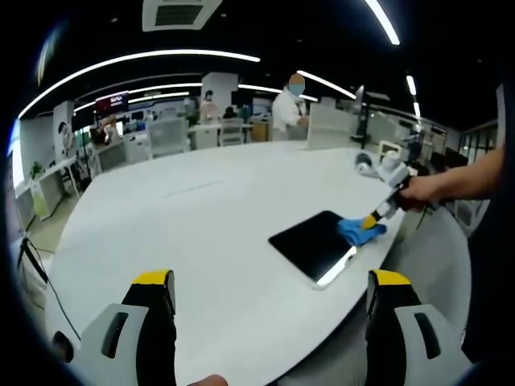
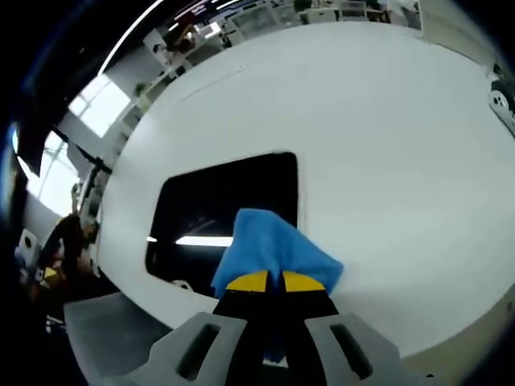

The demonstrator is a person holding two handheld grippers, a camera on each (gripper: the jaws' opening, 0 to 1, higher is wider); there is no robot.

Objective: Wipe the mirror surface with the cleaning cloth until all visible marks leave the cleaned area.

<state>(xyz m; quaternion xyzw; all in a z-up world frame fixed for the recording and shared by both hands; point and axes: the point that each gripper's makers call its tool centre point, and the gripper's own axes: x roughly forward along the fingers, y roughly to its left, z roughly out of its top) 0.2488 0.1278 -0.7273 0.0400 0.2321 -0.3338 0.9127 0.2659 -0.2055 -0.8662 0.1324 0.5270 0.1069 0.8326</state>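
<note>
1. The mirror (image 1: pixel 316 244) is a flat dark rectangle. It lies on the big white table (image 1: pixel 201 217), near the table's edge.
2. In the right gripper view, the mirror (image 2: pixel 221 213) looks black, and a bright strip of light shines in it.
3. The blue cleaning cloth (image 1: pixel 360 232) sits on one end of the mirror and touches it.
4. In the right gripper view, the cloth (image 2: pixel 269 249) lies partly on the mirror and partly on the white table beside it.
5. The right gripper (image 2: pixel 274 281) has its 2 yellow-tipped jaws pressed together on the cloth, pinching it.
6. In the left gripper view, the right gripper (image 1: pixel 378 217) comes in from the right, and a person's hand (image 1: pixel 426 190) holds it.
7. The left gripper (image 1: pixel 271 293) is up above the table, well apart from the mirror. Its 2 yellow-tipped jaws are spread wide with nothing between them.
8. A small white and grey device (image 1: pixel 368 163) sits on the far side of the table.
9. Behind the table there are desks and chairs (image 1: pixel 169 137), and a person in a white shirt (image 1: pixel 288 112) stands there.
10. Long bright lights (image 1: pixel 137 60) run across the dark ceiling.
</note>
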